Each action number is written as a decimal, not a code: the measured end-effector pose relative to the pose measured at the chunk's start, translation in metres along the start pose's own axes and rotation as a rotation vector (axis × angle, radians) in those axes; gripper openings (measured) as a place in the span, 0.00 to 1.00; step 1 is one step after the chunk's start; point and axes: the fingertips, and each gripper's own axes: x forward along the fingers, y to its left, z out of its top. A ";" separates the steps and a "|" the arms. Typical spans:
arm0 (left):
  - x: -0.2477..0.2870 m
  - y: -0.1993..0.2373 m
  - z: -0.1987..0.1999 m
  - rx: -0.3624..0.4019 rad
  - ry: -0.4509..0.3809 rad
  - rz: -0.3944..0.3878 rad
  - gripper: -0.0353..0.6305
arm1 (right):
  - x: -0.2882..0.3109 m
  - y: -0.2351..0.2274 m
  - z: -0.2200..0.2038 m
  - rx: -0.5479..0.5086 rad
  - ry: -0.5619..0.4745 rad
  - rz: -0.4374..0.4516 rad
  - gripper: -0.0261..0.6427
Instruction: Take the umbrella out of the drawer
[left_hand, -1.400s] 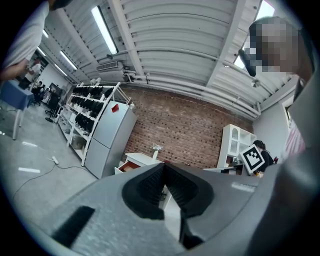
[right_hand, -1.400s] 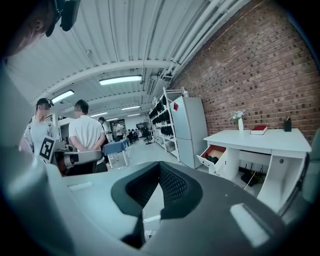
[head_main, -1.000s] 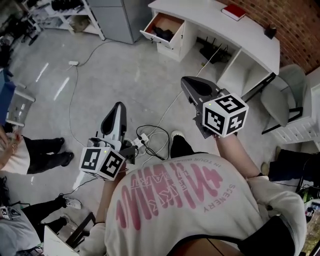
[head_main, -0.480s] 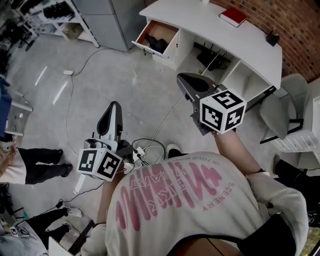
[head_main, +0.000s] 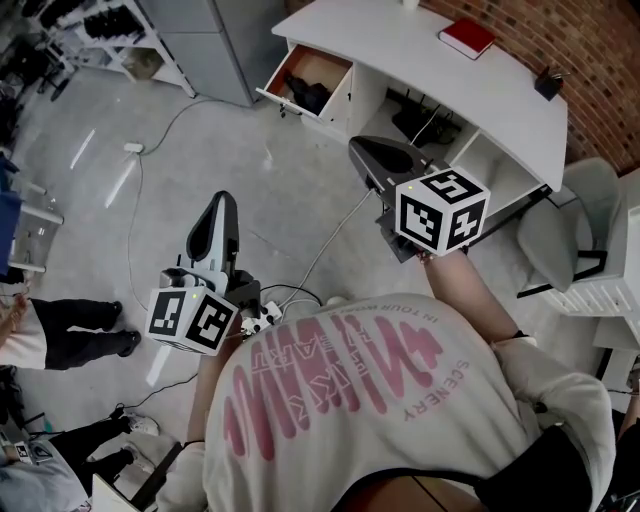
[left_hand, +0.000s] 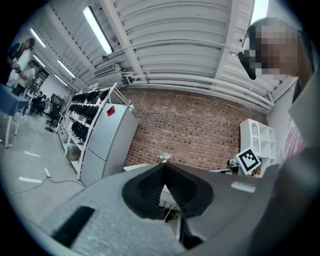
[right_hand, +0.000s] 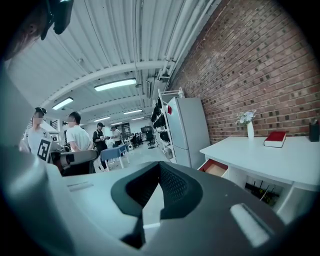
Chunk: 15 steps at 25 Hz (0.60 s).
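Distance to the open drawer (head_main: 318, 72) has shrunk over the last second, and it and the white tabletop (head_main: 440, 70) above it now sit lower in the head view. A dark shape, likely the umbrella (head_main: 308, 95), lies inside the drawer. Left gripper (head_main: 222, 203) and right gripper (head_main: 362, 152) are both closed and empty, well short of it, so the reach is yet to come.

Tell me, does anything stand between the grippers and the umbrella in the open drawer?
Nothing visible does. The drawer stands open, with a dark thing, likely the umbrella, in it. Between it and the left gripper and right gripper, both shut and empty, lies only floor, with a thin cable flat on it.
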 end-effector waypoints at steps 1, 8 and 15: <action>0.003 0.000 0.000 0.001 -0.001 0.000 0.06 | 0.000 -0.002 0.000 0.000 0.001 0.000 0.06; 0.024 -0.006 -0.002 0.009 -0.016 -0.017 0.06 | -0.002 -0.023 0.002 -0.006 -0.008 -0.012 0.06; 0.043 -0.008 -0.004 0.011 -0.017 -0.025 0.06 | 0.000 -0.043 0.007 0.002 -0.020 -0.029 0.06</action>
